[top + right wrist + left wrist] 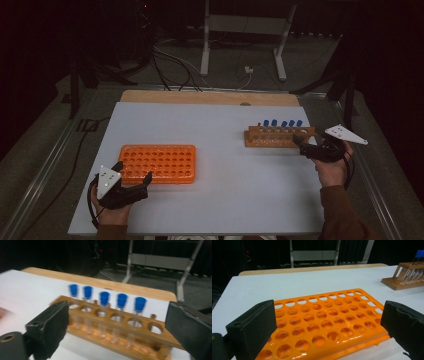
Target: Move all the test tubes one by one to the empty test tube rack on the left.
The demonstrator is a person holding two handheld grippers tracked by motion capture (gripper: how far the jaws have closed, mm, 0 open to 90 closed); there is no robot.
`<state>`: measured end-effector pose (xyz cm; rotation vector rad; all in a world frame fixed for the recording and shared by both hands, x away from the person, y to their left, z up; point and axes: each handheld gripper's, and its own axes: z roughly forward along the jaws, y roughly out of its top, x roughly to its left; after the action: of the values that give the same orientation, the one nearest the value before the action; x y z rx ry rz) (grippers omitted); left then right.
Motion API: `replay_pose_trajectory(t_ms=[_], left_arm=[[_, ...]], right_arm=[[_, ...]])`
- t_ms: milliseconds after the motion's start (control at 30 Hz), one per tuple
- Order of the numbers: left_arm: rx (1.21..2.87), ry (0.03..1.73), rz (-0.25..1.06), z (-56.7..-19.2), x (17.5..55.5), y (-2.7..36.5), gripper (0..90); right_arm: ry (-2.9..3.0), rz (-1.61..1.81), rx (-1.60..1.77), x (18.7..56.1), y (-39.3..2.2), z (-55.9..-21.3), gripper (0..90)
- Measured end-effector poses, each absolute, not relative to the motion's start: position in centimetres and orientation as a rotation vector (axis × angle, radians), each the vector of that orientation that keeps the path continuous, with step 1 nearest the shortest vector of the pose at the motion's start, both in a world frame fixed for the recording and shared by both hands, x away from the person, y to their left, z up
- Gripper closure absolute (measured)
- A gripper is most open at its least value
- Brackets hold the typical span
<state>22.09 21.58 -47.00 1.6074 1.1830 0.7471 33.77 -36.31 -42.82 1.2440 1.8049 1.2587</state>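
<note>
While jaws gape, right gripper [300, 145] nears wooden rack [278, 136]

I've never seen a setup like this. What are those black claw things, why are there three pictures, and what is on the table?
A person sits at a white table holding a two-jaw clamp tool in each hand. The top picture looks down from above. The other two come from small cameras riding on each tool, looking out between its black jaws. The left gripper rests by an empty orange rack full of holes. The right gripper is up close to a wooden rack holding five clear tubes with blue caps. Both sets of jaws stand open, and neither holds anything.
</note>
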Motion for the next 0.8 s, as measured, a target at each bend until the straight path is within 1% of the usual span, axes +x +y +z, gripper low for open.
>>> replay_pose_trajectory(t_ms=[33, 67, 100, 133, 167, 267, 300, 333, 367, 400, 433, 533, 600, 667, 700, 800], left_arm=[[1.607, 1.183, 0.747, -47.0, 22.1, 21.6, 1.2], [1.606, 1.184, 0.746, -47.0, 22.1, 21.5, 1.2], [1.606, 1.183, 0.745, -47.0, 22.1, 21.5, 1.2], [1.605, 1.184, 0.744, -47.0, 22.1, 21.6, 1.3], [1.605, 1.184, 0.744, -47.0, 22.1, 21.6, 1.3], [1.601, 1.187, 0.742, -47.1, 22.1, 21.6, 1.3], [1.598, 1.188, 0.738, -47.1, 22.2, 21.7, 1.3], [1.596, 1.189, 0.736, -47.1, 22.2, 21.7, 1.3], [1.593, 1.191, 0.735, -47.1, 22.2, 21.7, 1.3], [1.593, 1.191, 0.734, -47.1, 22.2, 21.7, 1.3], [1.592, 1.191, 0.734, -47.1, 22.2, 21.7, 1.3], [1.594, 1.193, 0.729, -47.1, 22.2, 21.8, 1.3], [1.592, 1.193, 0.728, -47.1, 22.2, 21.8, 1.3], [1.588, 1.191, 0.73, -47.1, 22.2, 21.8, 1.3], [1.588, 1.191, 0.731, -47.1, 22.2, 21.8, 1.3], [1.588, 1.194, 0.73, -47.1, 22.2, 21.8, 1.3]], right_arm=[[1.807, 1.248, 1.256, 34.1, -36.4, -42.9, 8.3], [1.807, 1.248, 1.256, 34.1, -36.4, -42.9, 8.3], [1.815, 1.244, 1.292, 34.8, -36.9, -43.1, 15.8], [1.81, 1.243, 1.306, 35.2, -37.2, -43.2, 18.7], [1.81, 1.243, 1.306, 35.2, -37.2, -43.2, 18.7], [1.799, 1.232, 1.362, 36.2, -37.8, -43.6, 35.3], [1.807, 1.213, 1.387, 36.9, -38.1, -44.0, 42.2], [1.819, 1.214, 1.391, 37.2, -38.2, -44.2, 44.8], [1.819, 1.214, 1.391, 37.2, -38.2, -44.2, 44.8], [1.838, 1.191, 1.385, 37.8, -38.2, -44.5, 52.6], [1.838, 1.191, 1.385, 37.8, -38.2, -44.5, 52.6], [1.869, 1.165, 1.37, 38.7, -37.8, -45.5, 61.5], [1.868, 1.166, 1.372, 38.8, -37.7, -45.6, 62.6], [1.847, 1.16, 1.364, 39.2, -37.5, -45.9, 66.4], [1.847, 1.16, 1.364, 39.2, -37.5, -45.9, 66.4], [1.838, 1.151, 1.352, 39.5, -37.1, -46.1, 70.1]])
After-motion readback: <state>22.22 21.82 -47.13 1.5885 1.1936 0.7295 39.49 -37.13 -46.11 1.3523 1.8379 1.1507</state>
